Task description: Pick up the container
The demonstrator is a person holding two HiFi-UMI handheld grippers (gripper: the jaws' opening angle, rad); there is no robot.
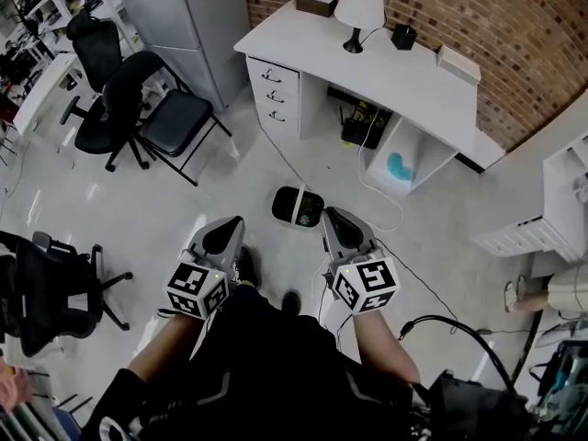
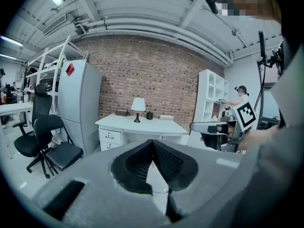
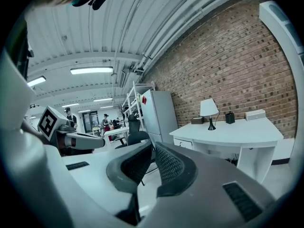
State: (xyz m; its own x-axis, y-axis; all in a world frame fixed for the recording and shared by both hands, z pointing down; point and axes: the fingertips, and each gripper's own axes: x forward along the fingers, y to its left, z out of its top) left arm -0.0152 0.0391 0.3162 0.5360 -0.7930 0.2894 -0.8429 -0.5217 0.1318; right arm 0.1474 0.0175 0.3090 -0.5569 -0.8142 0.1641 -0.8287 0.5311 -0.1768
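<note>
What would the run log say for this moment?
phase: before pickup | left hand-held gripper: shut, empty | right hand-held gripper: shut, empty | container: on floor, untouched

In the head view a white desk fills the 1 o'clock area, its tabletop (image 1: 404, 72) set against a brick wall (image 1: 496, 16). A white-shaded lamp (image 1: 359, 7) stands on the tabletop, with a brown box (image 1: 316, 4) at the lamp's 9 o'clock. A black cup (image 1: 402, 36) sits at the lamp's 3 o'clock and a flat white box (image 1: 457, 63) lies farther on at 4 o'clock. Three drawers (image 1: 273, 90) form the desk's left end. A blue object (image 1: 401, 166) lies in the desk's open cubby. A grey cabinet (image 1: 184, 16) rises at 11 o'clock. Black chairs (image 1: 175, 118) stand at 10 o'clock, and another black chair (image 1: 46, 288) at 8 o'clock. A thin cable (image 1: 367, 186) trails over the floor near the centre.
</note>
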